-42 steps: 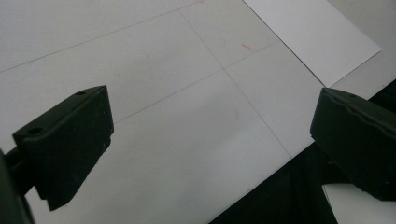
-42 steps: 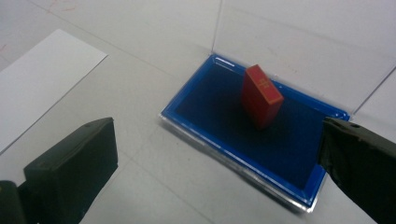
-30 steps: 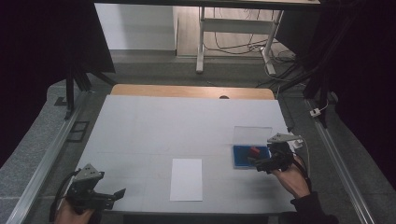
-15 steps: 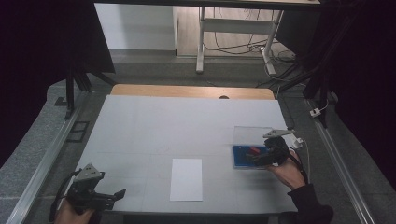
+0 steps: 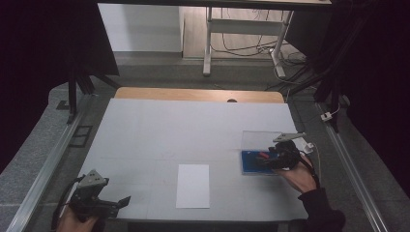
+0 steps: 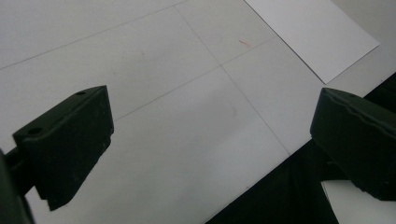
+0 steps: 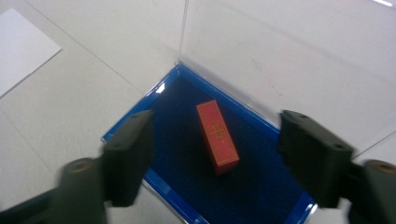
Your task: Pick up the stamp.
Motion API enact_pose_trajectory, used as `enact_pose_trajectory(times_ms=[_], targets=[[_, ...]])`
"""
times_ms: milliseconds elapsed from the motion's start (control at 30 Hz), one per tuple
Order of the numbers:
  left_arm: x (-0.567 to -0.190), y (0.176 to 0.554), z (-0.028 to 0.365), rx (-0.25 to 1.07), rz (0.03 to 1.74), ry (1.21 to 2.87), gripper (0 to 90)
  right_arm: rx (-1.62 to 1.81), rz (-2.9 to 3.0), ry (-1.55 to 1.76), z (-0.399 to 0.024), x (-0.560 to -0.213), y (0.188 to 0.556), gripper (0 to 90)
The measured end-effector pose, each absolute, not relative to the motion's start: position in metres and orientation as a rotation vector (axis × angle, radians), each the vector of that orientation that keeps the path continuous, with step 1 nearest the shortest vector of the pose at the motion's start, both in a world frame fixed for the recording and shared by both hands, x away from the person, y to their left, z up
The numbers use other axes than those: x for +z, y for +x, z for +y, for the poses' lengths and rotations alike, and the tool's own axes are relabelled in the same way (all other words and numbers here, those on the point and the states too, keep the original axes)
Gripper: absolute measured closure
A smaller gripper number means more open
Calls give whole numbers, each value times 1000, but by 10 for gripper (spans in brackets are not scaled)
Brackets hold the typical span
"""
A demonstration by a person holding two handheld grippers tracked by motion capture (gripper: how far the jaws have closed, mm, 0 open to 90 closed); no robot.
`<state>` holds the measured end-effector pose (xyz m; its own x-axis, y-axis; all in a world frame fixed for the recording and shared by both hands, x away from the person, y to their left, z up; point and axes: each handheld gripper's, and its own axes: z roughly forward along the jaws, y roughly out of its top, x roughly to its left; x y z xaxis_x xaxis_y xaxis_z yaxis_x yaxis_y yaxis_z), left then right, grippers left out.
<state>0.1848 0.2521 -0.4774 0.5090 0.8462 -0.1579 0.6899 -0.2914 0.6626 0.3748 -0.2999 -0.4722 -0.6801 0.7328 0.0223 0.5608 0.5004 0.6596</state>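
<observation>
A small red block (image 7: pixel 217 137) lies on the dark blue lining of a shallow box (image 7: pixel 261 186), whose clear lid (image 7: pixel 280 56) stands open behind it. The box (image 5: pixel 249 164) sits at the table's right. My right gripper (image 7: pixel 217 126) hangs just above it and points down. Its jaws have just been closing, with the block between them, and neither pad touches the block. From above, the right gripper (image 5: pixel 268 159) covers the box's right part. My left gripper (image 5: pixel 118 203) rests open at the near left edge, and its jaws (image 6: pixel 212 100) hold nothing.
A white sheet of paper (image 5: pixel 193 185) lies at the front middle of the grey table (image 5: pixel 193 125), and its corner (image 6: pixel 308 32) is beyond my left gripper. Metal rails run along both sides. A wooden strip (image 5: pixel 198 94) borders the far edge.
My right gripper has edged slightly left over the blue box and covers more of it. The left gripper has kept still.
</observation>
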Motion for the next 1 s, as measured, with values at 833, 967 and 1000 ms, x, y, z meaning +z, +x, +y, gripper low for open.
enact_pose_trajectory(times_ms=[833, 967, 1000], targets=[[-477, 185, 251, 288, 1236, 2080, 0, 909, 2549, 1014, -298, -467, 380, 796], [-477, 185, 251, 289, 1236, 2079, 0, 939, 2520, 983, -297, -459, 374, 796], [-477, 185, 251, 290, 1233, 2080, 0, 950, 2516, 986, -296, -457, 372, 796]])
